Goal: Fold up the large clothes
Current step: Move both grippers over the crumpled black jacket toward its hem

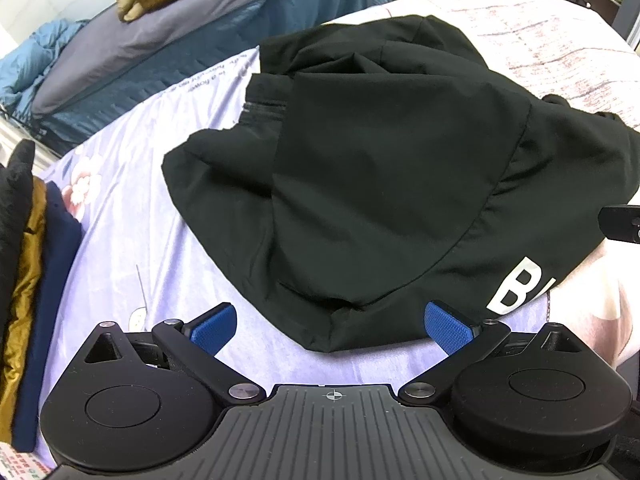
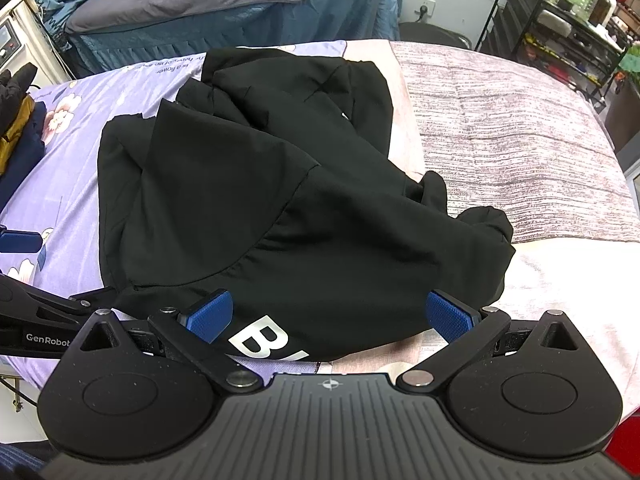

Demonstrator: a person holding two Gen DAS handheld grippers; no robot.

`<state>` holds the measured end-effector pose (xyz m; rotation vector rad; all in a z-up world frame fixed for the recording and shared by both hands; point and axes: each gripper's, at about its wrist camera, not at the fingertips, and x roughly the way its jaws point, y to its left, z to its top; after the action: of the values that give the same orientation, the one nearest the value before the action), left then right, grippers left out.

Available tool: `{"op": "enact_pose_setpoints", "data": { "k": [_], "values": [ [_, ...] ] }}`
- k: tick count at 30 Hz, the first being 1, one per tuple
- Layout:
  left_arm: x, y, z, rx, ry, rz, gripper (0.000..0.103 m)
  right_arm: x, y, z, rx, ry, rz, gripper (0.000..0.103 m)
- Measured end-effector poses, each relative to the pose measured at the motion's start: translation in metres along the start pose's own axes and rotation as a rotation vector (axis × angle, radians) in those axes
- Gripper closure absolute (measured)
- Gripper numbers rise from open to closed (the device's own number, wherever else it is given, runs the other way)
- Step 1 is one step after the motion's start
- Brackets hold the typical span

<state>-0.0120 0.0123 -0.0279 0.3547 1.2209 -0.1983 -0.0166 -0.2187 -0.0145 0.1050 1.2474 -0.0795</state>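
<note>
Both grippers sit at the near edge of the bed, fingers spread wide, nothing held: left gripper (image 1: 331,330) w/ blue pads either side of the garment's near hem corner, right gripper (image 2: 330,316) straddling the hem by the white lettering (image 2: 266,342). Prob lined up for a two-point pinch on that hem, so the next fold can go away from the person. The black garment (image 1: 380,184) lies bunched and partly folded over itself mid-bed, sleeve end (image 2: 486,220) trailing to the right. Under it: lilac floral sheet (image 1: 120,220) on the left, grey-pink striped cover (image 2: 520,140) on the right. Stack of folded clothes (image 1: 28,280) at the left edge, likely finished pieces. Beyond: second bed w/ blue bedding (image 2: 200,20), metal shelf rack (image 2: 560,20) far right.
</note>
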Motion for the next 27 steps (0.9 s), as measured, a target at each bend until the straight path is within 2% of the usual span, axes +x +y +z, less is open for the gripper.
{"op": "enact_pose_setpoints", "data": {
  "k": [27],
  "values": [
    [0.0062, 0.0028, -0.004, 0.008, 0.012, -0.008, 0.0, 0.003, 0.0027, -0.003, 0.006, 0.015, -0.009, 0.001]
  ]
}}
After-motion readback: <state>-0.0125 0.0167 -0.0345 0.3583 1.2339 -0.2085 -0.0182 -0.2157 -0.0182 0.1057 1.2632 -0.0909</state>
